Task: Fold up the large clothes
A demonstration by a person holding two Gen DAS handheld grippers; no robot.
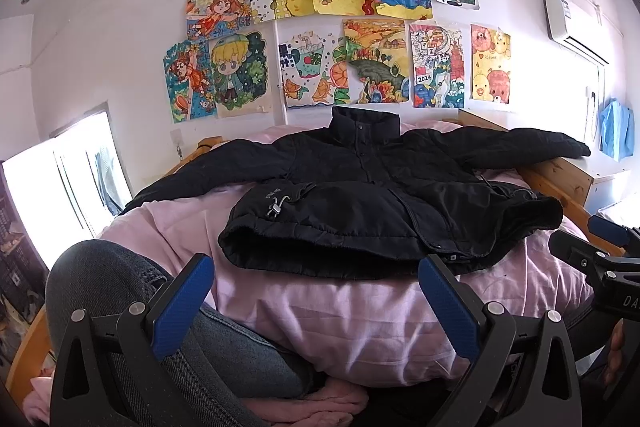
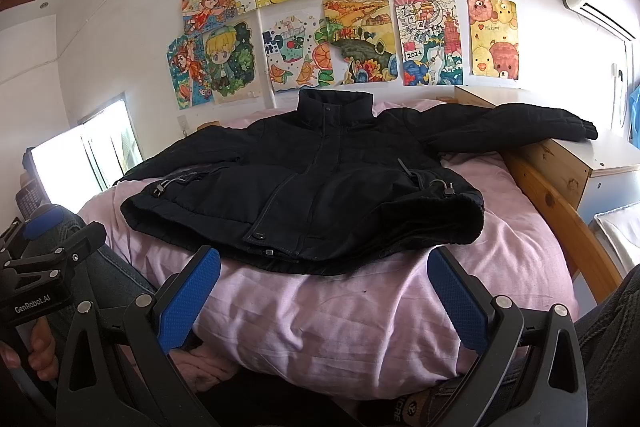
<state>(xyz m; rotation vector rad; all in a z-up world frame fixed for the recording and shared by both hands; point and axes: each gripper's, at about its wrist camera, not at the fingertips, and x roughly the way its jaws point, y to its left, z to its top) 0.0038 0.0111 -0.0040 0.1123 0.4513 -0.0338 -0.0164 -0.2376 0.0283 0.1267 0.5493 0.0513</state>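
Note:
A large black padded jacket (image 1: 360, 195) (image 2: 320, 187) lies front up on the pink bedding (image 1: 360, 315) (image 2: 340, 327), collar toward the wall and both sleeves spread out to the sides. Its right sleeve (image 2: 520, 131) reaches over the wooden bed frame. My left gripper (image 1: 316, 303) stands open just short of the jacket's hem, with nothing between its blue pads (image 1: 180, 307). My right gripper (image 2: 324, 299) is also open and empty, in front of the hem near the zip. Each gripper shows at the edge of the other's view.
A wooden bed frame (image 2: 560, 211) runs along the right, with a white cabinet (image 2: 608, 155) beyond it. A person's jeans-clad leg (image 1: 120, 291) rests at the lower left. Children's drawings (image 1: 332, 27) cover the wall behind the bed. A bright window (image 1: 60, 187) is at the left.

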